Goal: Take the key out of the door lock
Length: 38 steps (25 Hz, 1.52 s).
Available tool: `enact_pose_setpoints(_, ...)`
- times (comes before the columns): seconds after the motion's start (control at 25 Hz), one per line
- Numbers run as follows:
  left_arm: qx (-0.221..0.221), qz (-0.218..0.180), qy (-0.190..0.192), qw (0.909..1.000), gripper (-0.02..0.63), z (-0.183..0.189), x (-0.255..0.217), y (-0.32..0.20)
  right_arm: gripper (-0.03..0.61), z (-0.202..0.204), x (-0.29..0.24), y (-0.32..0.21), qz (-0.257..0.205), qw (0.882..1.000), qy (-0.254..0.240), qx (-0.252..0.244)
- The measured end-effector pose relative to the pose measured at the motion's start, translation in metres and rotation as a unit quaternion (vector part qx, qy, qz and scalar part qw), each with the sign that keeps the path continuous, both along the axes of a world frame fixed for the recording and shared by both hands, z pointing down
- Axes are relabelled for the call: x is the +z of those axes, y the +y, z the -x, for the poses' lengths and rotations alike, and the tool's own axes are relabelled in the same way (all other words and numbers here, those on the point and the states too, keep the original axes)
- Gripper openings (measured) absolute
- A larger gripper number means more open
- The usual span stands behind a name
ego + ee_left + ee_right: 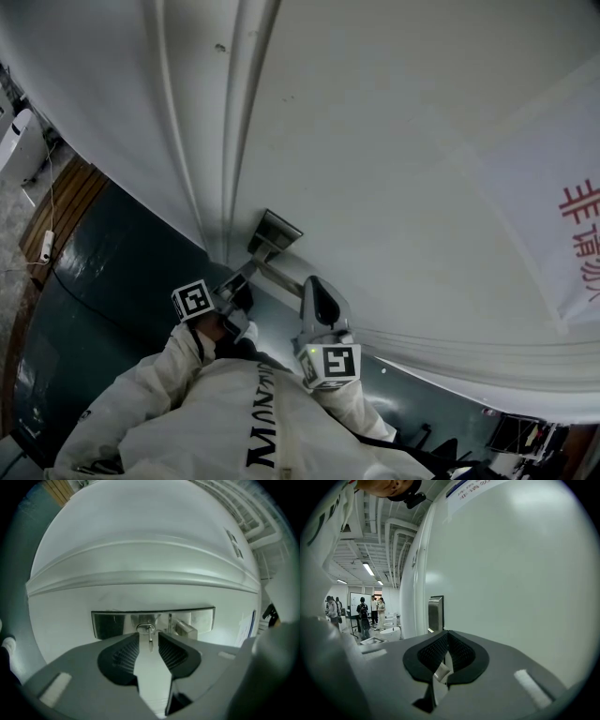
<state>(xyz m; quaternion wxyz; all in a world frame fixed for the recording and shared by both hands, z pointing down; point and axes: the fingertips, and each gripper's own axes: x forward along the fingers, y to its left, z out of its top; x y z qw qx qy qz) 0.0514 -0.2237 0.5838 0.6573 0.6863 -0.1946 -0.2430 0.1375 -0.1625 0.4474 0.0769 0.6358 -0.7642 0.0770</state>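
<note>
A small silver key (150, 639) sticks out of the cylinder in a polished metal lock plate (112, 623) on a white door (375, 141). My left gripper (149, 635) is open, with one ribbed pad on each side of the key's bow, and neither pad visibly presses on it. A lever handle (185, 629) juts from the plate just right of the key. In the head view the left gripper (239, 298) is up against the lock plate (275, 232). My right gripper (319, 298) hovers beside the door with its tips (447, 633) closed together and nothing in them.
The door carries a paper sign with red print (581, 225) at the right. Dark floor (112, 272) and a wooden strip (66, 202) lie to the left. Several people (363, 613) stand by a whiteboard far down the hall.
</note>
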Motion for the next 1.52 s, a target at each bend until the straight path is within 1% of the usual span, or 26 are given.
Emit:
enact_pose_setpoints(0.16,-0.006,0.014,0.012,0.9998,0.109,-0.001,0.003,-0.003,0.002,0.0,0.0,0.0,0.0,1.0,0.002,-0.001)
enact_pose_setpoints(0.28,-0.008,0.016,0.024,0.9995,0.086,-0.004,0.0,-0.005,0.002,0.001,0.0,-0.001,-0.002,1.0,0.0,-0.002)
enact_pose_setpoints(0.44,0.001,0.005,0.008,1.0,0.074,-0.008,0.001,-0.005,0.002,0.002,-0.001,-0.001,-0.002,1.0,-0.002,-0.001)
enact_pose_setpoints(0.52,0.001,0.002,0.009,1.0,0.037,-0.01,-0.002,-0.005,0.002,0.002,0.0,-0.001,-0.002,1.0,-0.004,-0.001)
enact_pose_setpoints(0.6,-0.003,0.001,0.017,0.9998,0.026,-0.011,-0.007,-0.005,0.002,0.002,0.0,-0.001,-0.003,1.0,-0.004,-0.001)
enact_pose_setpoints(0.64,-0.004,-0.002,0.015,0.9999,0.026,-0.012,-0.009,-0.005,0.002,0.001,0.0,-0.001,-0.003,1.0,-0.003,-0.001)
enact_pose_setpoints(0.76,-0.006,-0.013,-0.023,0.9996,0.025,-0.009,-0.004,-0.005,0.002,0.001,0.001,0.0,-0.003,1.0,-0.004,0.0)
enact_pose_setpoints(0.8,-0.008,-0.013,-0.027,0.9995,0.025,-0.009,-0.003,-0.004,0.002,0.001,0.001,0.0,-0.002,1.0,-0.006,0.0)
enact_pose_setpoints(1.04,-0.01,-0.01,-0.007,0.9999,0.023,-0.011,-0.009,-0.004,0.002,0.001,0.003,0.002,0.002,1.0,-0.01,-0.001)
enact_pose_setpoints(1.16,-0.009,-0.011,-0.03,0.9995,0.023,-0.008,-0.003,-0.004,0.002,0.001,0.003,0.003,0.002,1.0,-0.01,-0.001)
enact_pose_setpoints(1.28,-0.01,-0.014,-0.021,0.9996,0.023,-0.01,-0.006,-0.004,0.002,0.0,0.003,0.004,0.002,1.0,-0.007,-0.002)
enact_pose_setpoints(1.32,-0.01,-0.016,-0.025,0.9995,0.023,-0.009,-0.006,-0.004,0.002,0.001,0.003,0.004,0.001,1.0,-0.004,-0.003)
enact_pose_setpoints(1.4,-0.009,-0.019,-0.044,0.9988,0.023,-0.007,0.0,-0.003,0.002,0.001,0.003,0.005,0.002,1.0,-0.003,-0.003)
enact_pose_setpoints(1.52,-0.003,-0.03,-0.055,0.9981,0.023,0.0,0.0,0.004,0.002,0.001,0.003,0.005,0.0,1.0,-0.009,-0.004)
